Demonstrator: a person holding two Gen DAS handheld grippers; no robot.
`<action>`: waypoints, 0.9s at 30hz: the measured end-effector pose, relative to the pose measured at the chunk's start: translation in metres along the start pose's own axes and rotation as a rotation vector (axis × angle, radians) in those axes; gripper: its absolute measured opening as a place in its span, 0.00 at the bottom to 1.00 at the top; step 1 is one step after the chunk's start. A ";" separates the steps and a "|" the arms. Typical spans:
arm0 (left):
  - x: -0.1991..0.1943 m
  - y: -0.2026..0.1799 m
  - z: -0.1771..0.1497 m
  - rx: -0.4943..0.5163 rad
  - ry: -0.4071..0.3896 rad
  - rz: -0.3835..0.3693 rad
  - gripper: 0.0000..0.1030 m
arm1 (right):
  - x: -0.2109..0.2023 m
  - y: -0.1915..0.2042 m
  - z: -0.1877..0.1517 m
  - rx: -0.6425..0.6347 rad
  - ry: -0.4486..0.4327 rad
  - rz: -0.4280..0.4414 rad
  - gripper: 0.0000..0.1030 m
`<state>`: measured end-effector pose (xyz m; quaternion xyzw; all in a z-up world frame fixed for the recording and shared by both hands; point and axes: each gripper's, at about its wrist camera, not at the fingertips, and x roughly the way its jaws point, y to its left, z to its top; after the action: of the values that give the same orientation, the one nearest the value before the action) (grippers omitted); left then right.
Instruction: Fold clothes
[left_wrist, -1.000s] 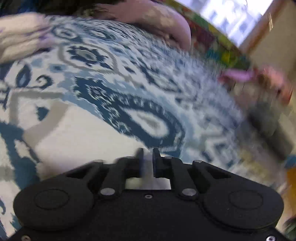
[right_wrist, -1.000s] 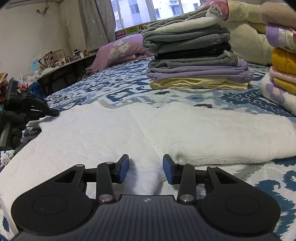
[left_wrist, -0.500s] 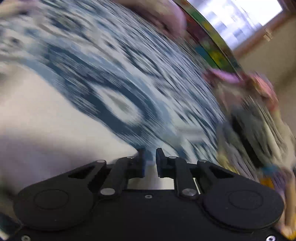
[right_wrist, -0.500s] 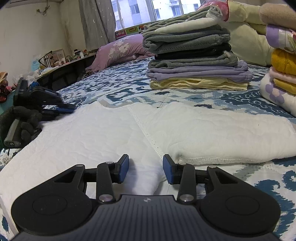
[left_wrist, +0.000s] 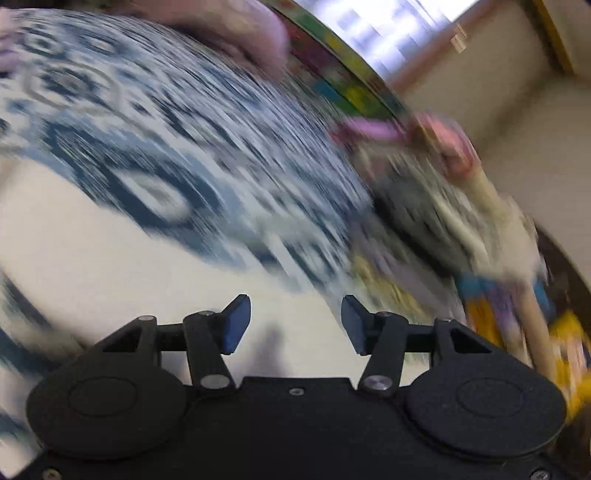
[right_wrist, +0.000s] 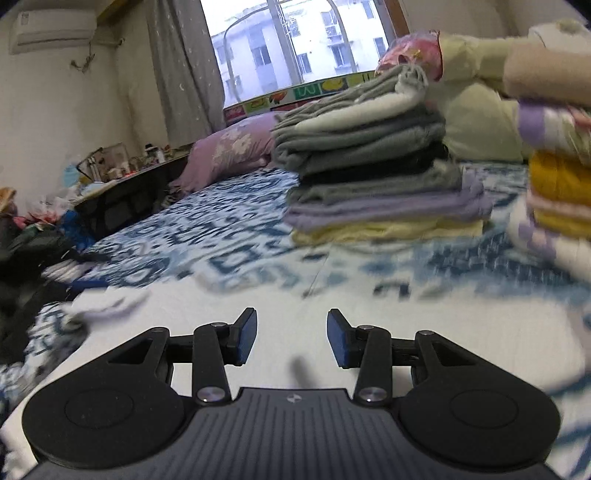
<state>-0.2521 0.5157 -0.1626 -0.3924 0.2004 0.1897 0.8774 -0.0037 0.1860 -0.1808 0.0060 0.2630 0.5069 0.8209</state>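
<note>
A white quilted garment lies flat on the blue patterned bed cover. It also shows, blurred, in the left wrist view. My left gripper is open and empty just above the white cloth. My right gripper is open and empty, low over the near part of the same garment. Both views are motion-blurred.
A stack of folded grey, purple and yellow clothes stands ahead of the right gripper. A second pile is at the far right. A purple pillow lies by the window. Clutter and a dark table are at the left.
My left gripper was shut on the white cloth and has opened and let it go while swinging right. My right gripper stays open and has moved, blurring its view.
</note>
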 end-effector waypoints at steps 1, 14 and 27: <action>0.002 -0.007 -0.009 0.025 0.026 0.000 0.52 | 0.009 -0.005 0.001 0.017 0.027 -0.008 0.42; 0.011 0.005 -0.038 0.021 0.089 0.015 0.52 | 0.054 -0.054 0.003 0.156 0.185 -0.163 0.13; -0.061 0.072 0.005 -0.190 -0.258 0.265 0.51 | 0.000 -0.066 -0.004 0.049 0.096 -0.472 0.35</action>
<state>-0.3377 0.5535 -0.1733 -0.4160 0.1176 0.3699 0.8224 0.0490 0.1533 -0.2029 -0.0598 0.3079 0.2941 0.9029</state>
